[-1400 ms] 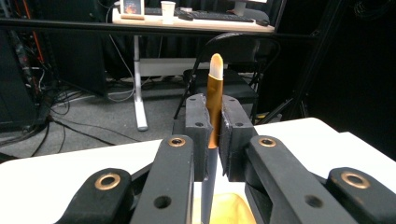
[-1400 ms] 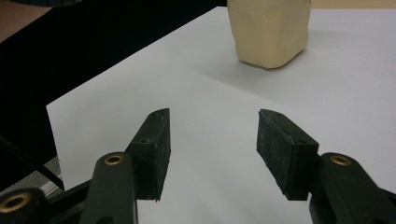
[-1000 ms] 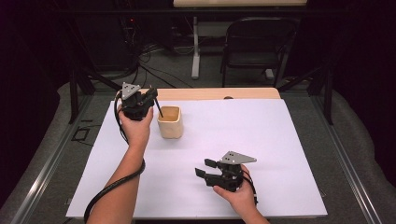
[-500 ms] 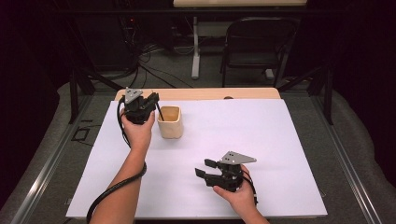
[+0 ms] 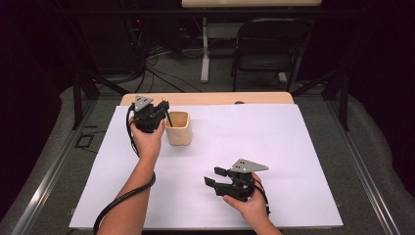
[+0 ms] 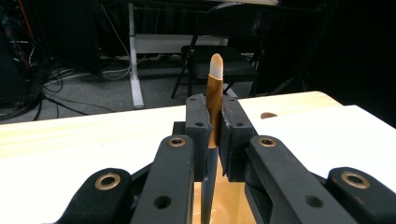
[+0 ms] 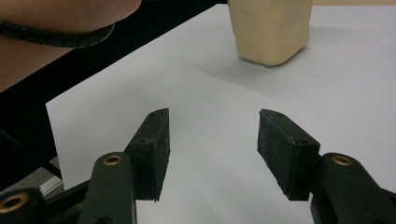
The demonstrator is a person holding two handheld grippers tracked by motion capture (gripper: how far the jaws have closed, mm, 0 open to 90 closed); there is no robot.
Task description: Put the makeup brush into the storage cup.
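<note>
The left gripper (image 5: 164,108) is clamping a thin brown stick with a pale rounded tip (image 6: 215,93), holding it upright right over the mouth of the tan cup (image 5: 178,128) that is standing near the far left of the white sheet (image 5: 293,147). The stick is looking light, rigid and smooth, so it is likely to swivel or slide between the pads (image 6: 198,130) if nudged; gripping it mid-shaft, as now, seems the sound spot, well clear of the paler tip. The cup is appearing soft-walled and light, apt to tip if the stick drags on its rim. The right gripper (image 5: 214,177) is resting on the sheet, jaws spread and holding nothing
</note>
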